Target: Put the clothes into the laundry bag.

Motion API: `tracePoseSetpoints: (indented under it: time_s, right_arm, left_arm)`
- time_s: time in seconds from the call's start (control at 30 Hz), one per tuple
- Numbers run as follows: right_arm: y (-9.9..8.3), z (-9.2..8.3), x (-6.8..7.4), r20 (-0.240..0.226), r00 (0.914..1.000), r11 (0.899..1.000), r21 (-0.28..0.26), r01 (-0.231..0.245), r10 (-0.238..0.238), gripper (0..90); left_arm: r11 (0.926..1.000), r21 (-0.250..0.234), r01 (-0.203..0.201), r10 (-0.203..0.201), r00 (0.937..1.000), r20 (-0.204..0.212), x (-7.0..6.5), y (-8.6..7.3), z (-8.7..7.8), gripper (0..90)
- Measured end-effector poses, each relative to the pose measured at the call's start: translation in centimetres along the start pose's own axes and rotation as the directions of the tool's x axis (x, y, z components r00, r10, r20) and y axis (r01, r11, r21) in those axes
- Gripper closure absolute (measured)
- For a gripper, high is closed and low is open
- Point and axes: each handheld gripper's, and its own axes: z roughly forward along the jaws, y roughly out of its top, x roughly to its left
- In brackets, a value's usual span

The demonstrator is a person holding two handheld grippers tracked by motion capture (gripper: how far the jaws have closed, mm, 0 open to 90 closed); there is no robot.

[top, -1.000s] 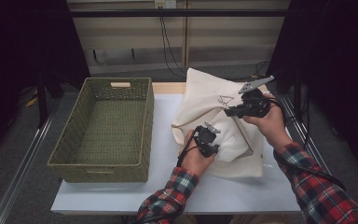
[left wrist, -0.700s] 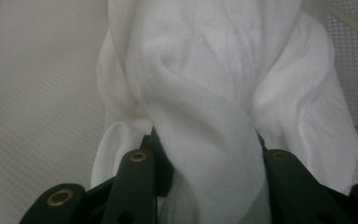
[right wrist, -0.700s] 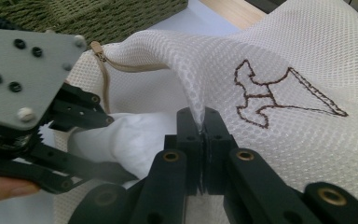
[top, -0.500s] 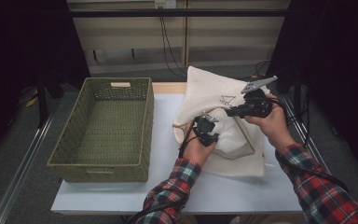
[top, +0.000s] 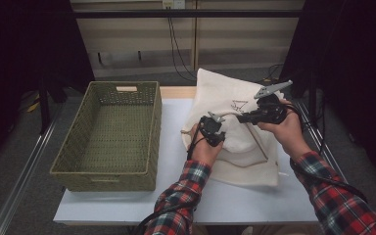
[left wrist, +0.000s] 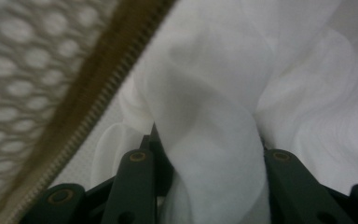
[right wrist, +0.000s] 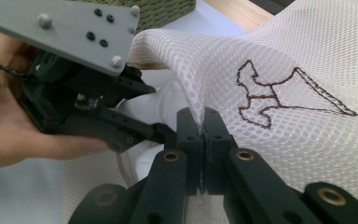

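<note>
A white mesh bag (top: pixel 235 152) with a brown zipper (left wrist: pixel 93 98) and a brown stitched emblem (right wrist: pixel 279 93) lies on the right of the white table (top: pixel 176 122). My right gripper (right wrist: pixel 203 125) is shut on the bag's mesh edge and holds it raised, and it also shows in the high view (top: pixel 242 117). My left gripper (top: pixel 214 129) sits at the bag's mouth, under the lifted edge. Its jaws are shut on a bunched white cloth (left wrist: pixel 214 140), which hides the fingertips. The mesh and zipper pass close on the left in the left gripper view.
A green woven basket (top: pixel 73 156) stands hollow on the left of the table, about a hand's width from the bag. Metal rails run along both table sides. Cables hang on the back wall (top: pixel 176 44).
My left hand has moved away from the person, carrying the white cloth up to the bag's mouth. The right gripper has kept its hold on the mesh edge in place.
</note>
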Motion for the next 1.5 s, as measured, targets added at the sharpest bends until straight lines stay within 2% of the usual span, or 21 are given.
tracePoseSetpoints:
  time_s: [0.13, 0.2, 0.27, 0.3, 0.4, 0.5, 0.6, 0.67, 0.73, 0.9, 0.93, 1.1, 1.17, 1.3, 1.37, 1.43, 1.5]
  right_arm:
    - [0.0, 0.2, 0.1, -0.001, 1.0000, 1.000, 0.002, -0.001, 0.001, 88.3]
    - [0.0, 0.3, 0.1, -0.009, 1.0000, 1.000, 0.002, -0.004, 0.004, 88.3]
    - [0.0, 0.3, 0.0, -0.018, 0.9998, 1.000, -0.002, 0.004, -0.004, 88.4]
    - [0.0, 0.4, 0.0, -0.018, 0.9998, 1.000, -0.003, 0.002, -0.002, 88.3]
    - [0.0, 0.4, -0.1, -0.028, 0.9996, 1.000, -0.008, -0.003, 0.003, 88.3]
    - [0.0, 0.6, -0.1, -0.021, 0.9998, 1.000, -0.006, -0.005, 0.005, 88.3]
    - [-0.1, 0.9, -0.1, -0.021, 0.9998, 1.000, 0.000, -0.002, 0.002, 88.3]
    - [-0.2, 1.0, -0.1, -0.023, 0.9997, 1.000, 0.001, -0.002, 0.002, 88.3]
    - [-0.2, 1.0, -0.1, -0.016, 0.9999, 1.000, 0.005, 0.000, 0.000, 88.3]
    - [-0.3, 1.2, -0.2, -0.004, 1.0000, 1.000, 0.005, -0.005, 0.005, 88.2]
    - [-0.3, 1.2, -0.2, 0.001, 1.0000, 1.000, 0.004, -0.006, 0.006, 88.2]
    - [-0.1, 1.3, -0.1, 0.006, 1.0000, 1.000, 0.014, -0.003, 0.003, 88.1]
    - [-0.1, 1.4, -0.1, 0.007, 1.0000, 1.000, 0.013, -0.001, 0.001, 88.1]
    - [0.0, 1.6, -0.2, 0.006, 1.0000, 1.000, 0.017, -0.002, 0.002, 88.1]
    - [0.2, 1.6, -0.2, 0.006, 1.0000, 1.000, 0.019, -0.003, 0.002, 88.1]
    - [0.2, 1.6, -0.3, 0.010, 0.9999, 1.000, 0.020, -0.001, 0.000, 88.0]
    - [0.2, 1.6, -0.5, 0.017, 0.9999, 1.000, 0.020, 0.000, -0.001, 88.0]
  left_arm:
    - [0.9991, -0.039, 0.015, -0.016, 0.9994, -0.032, 0.6, 0.3, 0.0, 67.5]
    - [0.9991, -0.043, 0.004, -0.006, 0.9985, -0.055, 1.1, 0.7, -0.2, 67.5]
    - [0.9970, -0.074, 0.021, -0.026, 0.9976, -0.065, 1.4, 1.1, -0.3, 67.5]
    - [0.9973, -0.073, 0.001, -0.007, 0.9965, -0.083, 1.6, 1.3, -0.5, 67.5]
    - [0.9952, -0.098, 0.000, -0.009, 0.9959, -0.090, 1.9, 1.5, -0.3, 67.2]
    - [0.9979, -0.061, -0.022, 0.018, 0.9968, -0.078, 1.9, 1.2, 0.3, 65.3]
    - [0.9993, -0.034, -0.018, 0.015, 0.9975, -0.069, 2.0, 0.4, 0.9, 60.8]
    - [0.9987, -0.048, 0.018, -0.020, 0.9986, -0.048, 2.1, 0.0, 1.2, 56.8]
    - [0.9987, -0.045, 0.023, -0.025, 0.9989, -0.041, 2.3, -0.2, 1.1, 52.0]
    - [0.9969, -0.052, 0.059, -0.059, 0.9982, -0.001, 2.4, -0.4, 0.4, 36.4]
    - [0.9981, -0.035, 0.051, -0.051, 0.9987, 0.004, 2.5, -0.4, 0.2, 33.7]
    - [0.9977, -0.035, 0.059, -0.058, 0.9979, 0.031, 2.5, -0.6, -0.9, 23.5]
    - [0.9962, -0.045, 0.074, -0.073, 0.9966, 0.039, 2.3, -0.5, -1.4, 22.2]
    - [0.9981, -0.036, 0.049, -0.047, 0.9977, 0.050, 2.0, -0.6, -2.4, 19.0]
    - [0.9983, -0.032, 0.049, -0.048, 0.9973, 0.057, 1.8, -0.8, -2.6, 19.4]
    - [0.9987, -0.038, 0.035, -0.033, 0.9975, 0.063, 1.5, -1.0, -2.8, 20.9]
    - [0.9991, -0.018, 0.038, -0.036, 0.9963, 0.078, 1.3, -1.2, -2.8, 27.9]
